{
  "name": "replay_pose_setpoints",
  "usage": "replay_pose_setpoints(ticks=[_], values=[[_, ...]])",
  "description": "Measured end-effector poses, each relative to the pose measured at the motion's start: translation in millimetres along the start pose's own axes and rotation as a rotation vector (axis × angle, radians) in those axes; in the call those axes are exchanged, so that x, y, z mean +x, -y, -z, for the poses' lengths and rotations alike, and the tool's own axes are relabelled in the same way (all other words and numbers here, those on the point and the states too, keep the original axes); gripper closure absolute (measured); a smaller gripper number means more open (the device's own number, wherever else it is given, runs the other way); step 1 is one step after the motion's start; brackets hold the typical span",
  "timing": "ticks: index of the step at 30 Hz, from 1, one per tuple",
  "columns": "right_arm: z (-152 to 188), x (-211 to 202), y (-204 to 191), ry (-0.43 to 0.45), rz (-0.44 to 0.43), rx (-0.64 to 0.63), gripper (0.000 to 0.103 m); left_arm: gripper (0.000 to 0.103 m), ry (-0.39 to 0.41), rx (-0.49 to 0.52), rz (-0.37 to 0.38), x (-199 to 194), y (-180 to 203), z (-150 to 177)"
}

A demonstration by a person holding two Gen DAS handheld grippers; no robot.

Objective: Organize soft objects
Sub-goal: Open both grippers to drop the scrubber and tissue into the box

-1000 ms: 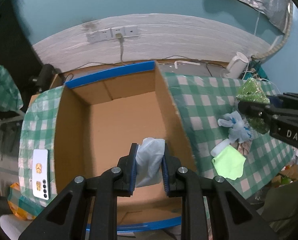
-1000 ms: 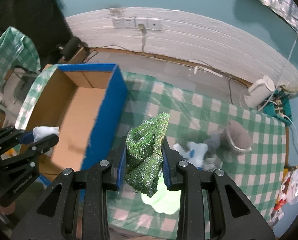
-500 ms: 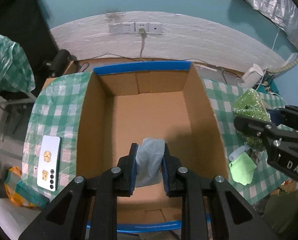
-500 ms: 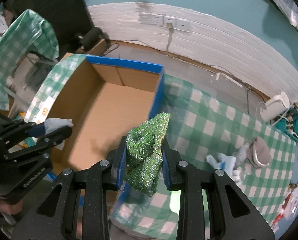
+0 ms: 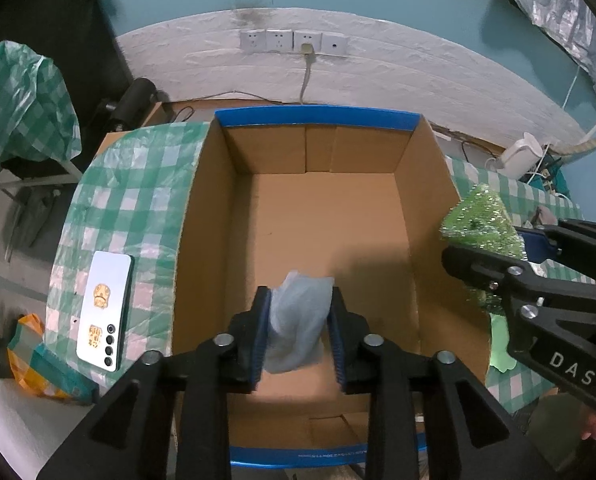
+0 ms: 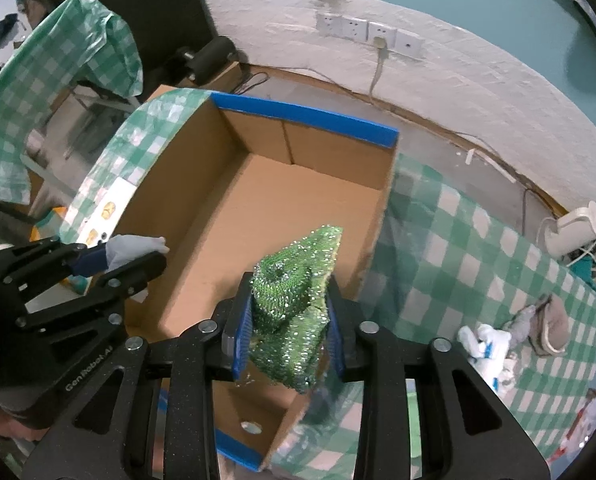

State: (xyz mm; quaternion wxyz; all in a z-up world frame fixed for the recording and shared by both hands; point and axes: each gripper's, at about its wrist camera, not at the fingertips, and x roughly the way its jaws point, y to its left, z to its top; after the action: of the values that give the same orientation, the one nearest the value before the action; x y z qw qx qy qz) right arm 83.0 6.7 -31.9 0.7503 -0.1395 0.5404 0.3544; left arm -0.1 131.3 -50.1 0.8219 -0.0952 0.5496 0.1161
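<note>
1. Looking at the far left of the left wrist view, we see a white phone (image 5: 105,312) lying face down on the green checked tablecloth (image 5: 138,200), just beside the left wall of the cardboard box (image 5: 433,216)
2. At lower centre of that view, our left gripper (image 5: 298,320) is clamped on a pale crumpled cloth (image 5: 298,320), held over the bare brown floor of the box, inside its walls
3. At the right edge of the same view, our right gripper (image 5: 493,240) grips a glittery green scrubber (image 5: 477,216), just outside the box's right wall
4. In the right wrist view, the scrubber (image 6: 294,304) sits pinched between the blue pads (image 6: 242,336) at lower centre, above the box's right rim (image 6: 381,216)
5. Toward the lower right of that view, we see a white and blue soft item (image 6: 485,344) and a grey-brown one (image 6: 553,320) lying close together on the tablecloth, well apart from the box
</note>
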Motion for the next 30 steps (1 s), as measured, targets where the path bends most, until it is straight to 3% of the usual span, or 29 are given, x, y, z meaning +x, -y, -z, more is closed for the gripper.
replay_pose_setpoints(ticks=[3,4,6,9,17,30], values=[[-0.5,3.4,-0.7,0.000,-0.024,0.008,0.062,0.048,0.017,0.004,-0.027,-1.7,1.0,0.4],[-0.6,4.2,-0.7,-0.001,-0.028,0.011,0.059,0.046,0.026,0.002,-0.035,-2.9,0.6,0.4],[-0.6,4.8,-0.3,-0.002,-0.025,0.015,0.048,0.045,0.030,-0.002,-0.039,-4.0,-0.4,-0.4],[0.5,2.5,2.0,0.012,-0.025,0.024,0.041,0.045,0.019,-0.021,-0.040,-2.7,-4.4,-2.5],[3.7,-2.7,16.0,0.024,-0.013,0.065,0.041,0.045,0.049,-0.005,-0.040,-5.6,-0.4,-3.7],[15.7,-12.5,38.1,0.041,0.014,0.107,0.041,0.045,0.048,0.014,0.035,-5.3,15.5,-3.1]])
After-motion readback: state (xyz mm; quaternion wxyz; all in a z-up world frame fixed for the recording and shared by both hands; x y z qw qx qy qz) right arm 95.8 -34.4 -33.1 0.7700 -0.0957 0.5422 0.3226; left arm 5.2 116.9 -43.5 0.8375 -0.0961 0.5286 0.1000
